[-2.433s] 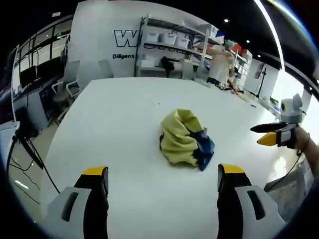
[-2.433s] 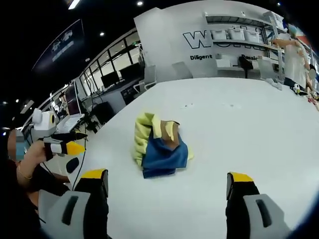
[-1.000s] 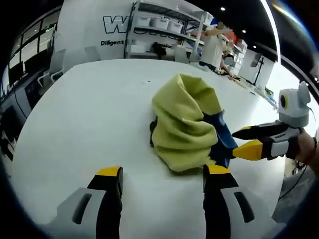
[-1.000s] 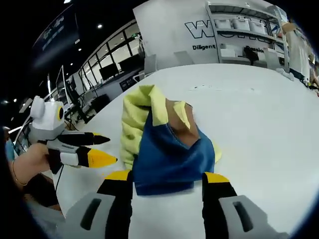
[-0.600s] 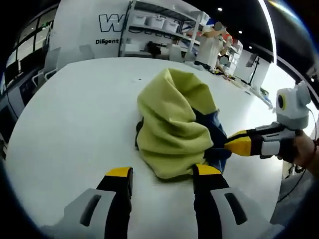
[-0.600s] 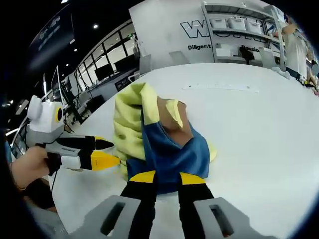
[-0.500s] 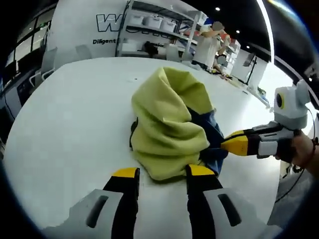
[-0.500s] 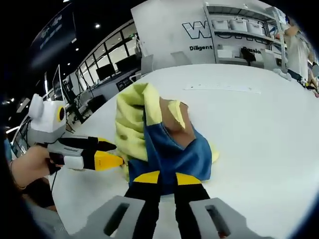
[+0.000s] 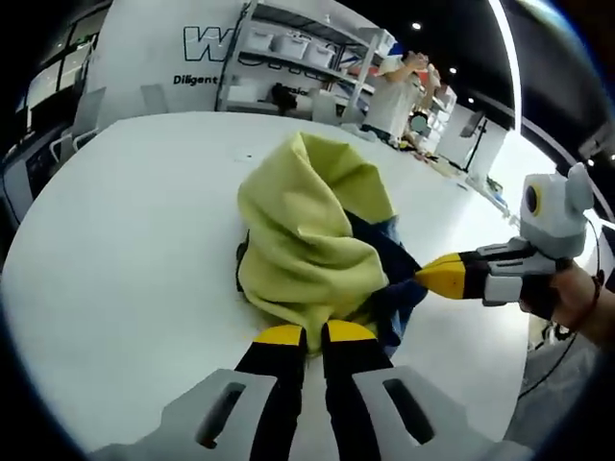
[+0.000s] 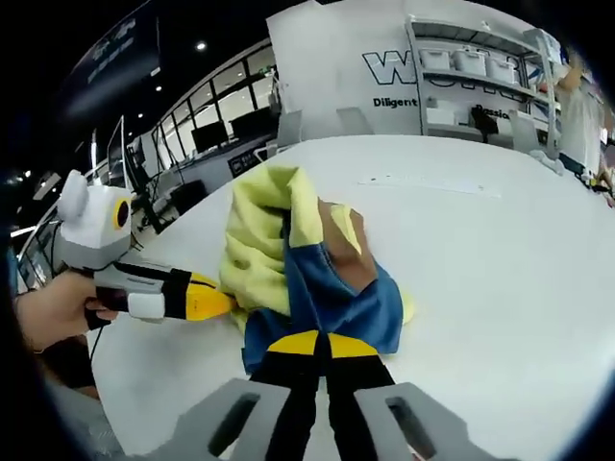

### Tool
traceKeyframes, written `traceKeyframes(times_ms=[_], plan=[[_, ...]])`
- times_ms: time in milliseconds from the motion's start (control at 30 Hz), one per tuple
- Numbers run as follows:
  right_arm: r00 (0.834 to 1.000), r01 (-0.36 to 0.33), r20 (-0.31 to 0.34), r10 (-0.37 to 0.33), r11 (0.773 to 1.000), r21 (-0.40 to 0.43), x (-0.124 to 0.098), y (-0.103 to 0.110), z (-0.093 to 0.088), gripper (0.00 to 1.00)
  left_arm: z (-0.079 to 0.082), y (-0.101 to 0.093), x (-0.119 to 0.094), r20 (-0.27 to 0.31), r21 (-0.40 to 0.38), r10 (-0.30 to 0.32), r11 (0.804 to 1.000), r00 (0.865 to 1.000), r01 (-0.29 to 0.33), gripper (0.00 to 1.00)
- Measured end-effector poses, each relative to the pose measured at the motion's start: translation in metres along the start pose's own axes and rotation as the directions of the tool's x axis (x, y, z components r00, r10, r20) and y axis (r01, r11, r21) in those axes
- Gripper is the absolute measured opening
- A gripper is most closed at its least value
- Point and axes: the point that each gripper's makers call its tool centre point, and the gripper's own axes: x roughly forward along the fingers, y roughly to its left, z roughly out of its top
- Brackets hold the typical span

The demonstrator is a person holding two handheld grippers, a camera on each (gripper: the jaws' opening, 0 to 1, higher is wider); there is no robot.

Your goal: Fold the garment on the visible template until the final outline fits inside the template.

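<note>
Left gripper view: we count one garment (image 9: 312,245), a crumpled heap of yellow-green and blue cloth, lying near the middle of the white desk (image 9: 115,221). Our left gripper (image 9: 305,335) has its jaws pressed together on the yellow hem nearest us. In the right gripper view, the right gripper (image 10: 314,344) pinches the blue edge of the same garment (image 10: 307,274), and the left gripper (image 10: 197,300) touches its yellow side. On the far wall (image 10: 336,58) we read "Diligent".
</note>
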Motion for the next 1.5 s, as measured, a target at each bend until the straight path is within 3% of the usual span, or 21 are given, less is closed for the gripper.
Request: traceKeyframes(times_ms=[167,267,467,767,1067,1333,1400,1500], plan=[[0.997,0.076,0.029,-0.076,0.997,-0.01,-0.011,-0.026,0.01,0.0,0.006,0.005,-0.01,0.018,0.019,0.021,1.0,1.0,-0.021,0.06],[0.993,0.111,0.038,-0.111,0.994,-0.003,-0.014,-0.041,0.014,0.0,0.005,0.014,-0.014,0.007,0.0,0.065,0.998,0.998,-0.065,0.06],[0.979,0.197,0.053,-0.198,0.98,0.029,-0.025,-0.078,0.025,0.0,0.001,0.031,-0.028,-0.002,-0.002,0.086,0.996,0.996,-0.086,0.06],[0.966,0.254,0.04,-0.255,0.967,0.011,-0.032,-0.107,0.029,0.0,-0.003,0.049,-0.041,-0.026,0.0,0.119,0.993,0.993,-0.119,0.06],[0.935,0.354,0.026,-0.355,0.935,0.034,-0.046,-0.153,0.032,0.0,-0.001,0.08,-0.058,-0.013,-0.015,0.194,0.981,0.981,-0.194,0.06],[0.925,0.379,0.009,-0.38,0.925,0.036,-0.046,-0.173,0.032,0.0,-0.002,0.088,-0.066,-0.02,-0.01,0.212,0.977,0.977,-0.213,0.06],[0.908,0.418,0.013,-0.418,0.908,0.036,-0.051,-0.183,0.031,0.0,-0.005,0.088,-0.067,-0.027,-0.01,0.211,0.977,0.977,-0.212,0.06],[0.913,0.408,-0.004,-0.409,0.91,0.071,-0.052,-0.187,0.028,0.0,-0.006,0.086,-0.068,-0.036,-0.013,0.201,0.979,0.979,-0.202,0.06]])
